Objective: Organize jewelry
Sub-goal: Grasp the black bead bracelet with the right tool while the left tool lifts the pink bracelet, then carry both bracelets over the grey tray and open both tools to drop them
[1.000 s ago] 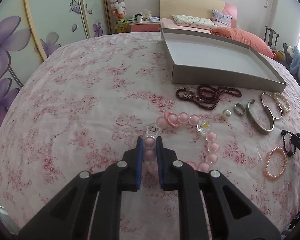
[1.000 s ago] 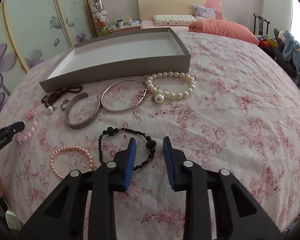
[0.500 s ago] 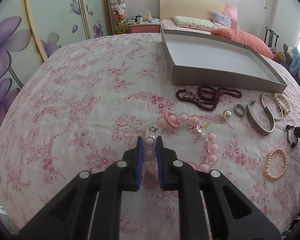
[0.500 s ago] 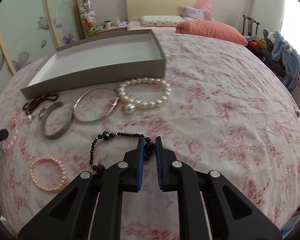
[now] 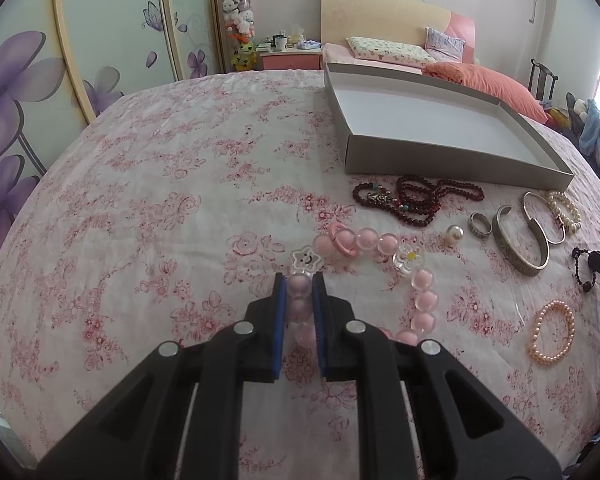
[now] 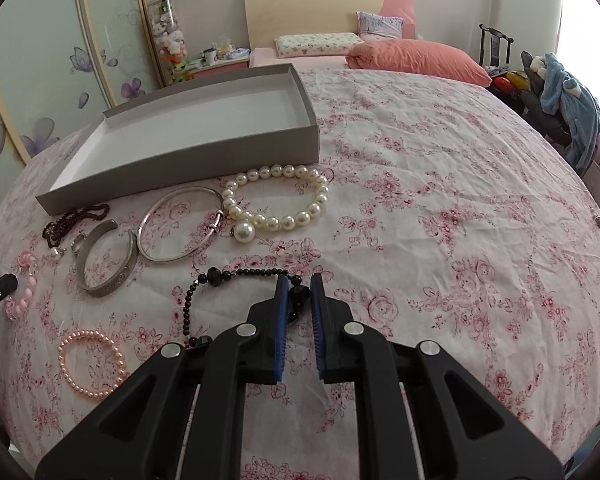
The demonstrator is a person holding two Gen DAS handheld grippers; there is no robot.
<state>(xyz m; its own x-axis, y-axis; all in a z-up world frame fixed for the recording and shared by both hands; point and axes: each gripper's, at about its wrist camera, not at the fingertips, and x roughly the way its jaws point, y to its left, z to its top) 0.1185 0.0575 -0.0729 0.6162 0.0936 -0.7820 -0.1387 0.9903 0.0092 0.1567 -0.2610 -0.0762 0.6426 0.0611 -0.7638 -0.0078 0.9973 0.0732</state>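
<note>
a: on the bed (image 6: pixel 440 184), where does the grey box (image 6: pixel 188 160) sit from the two grips?

b: toward the headboard edge, beyond the whole row of jewelry, open and holding nothing. its long side runs across the bed, facing the pieces. in the right wrist view it lies up and to the left of the right hand-held gripper (image 6: pixel 299 300); in the left wrist view the box (image 5: pixel 440 156) lies up and to the right of the left hand-held gripper (image 5: pixel 299 300).

a: what does each one hold?

b: the left is narrow and clamped on the pink bead bracelet (image 5: pixel 380 244), pinching beads on the loop's near-left side, the rest curling away to the right on the quilt. the right has just been closing and now pinches the black bead bracelet (image 6: pixel 236 276) at its right end, with the strand trailing left on the bed.

a: which is nearer the box?

b: hard to call. judging by the row, both bracelets lie on the near side of it, so either carry would likely pass over the silver cuff (image 6: pixel 104 256), the thin bangle (image 6: pixel 180 224) or the pearls (image 6: pixel 276 196).
</note>
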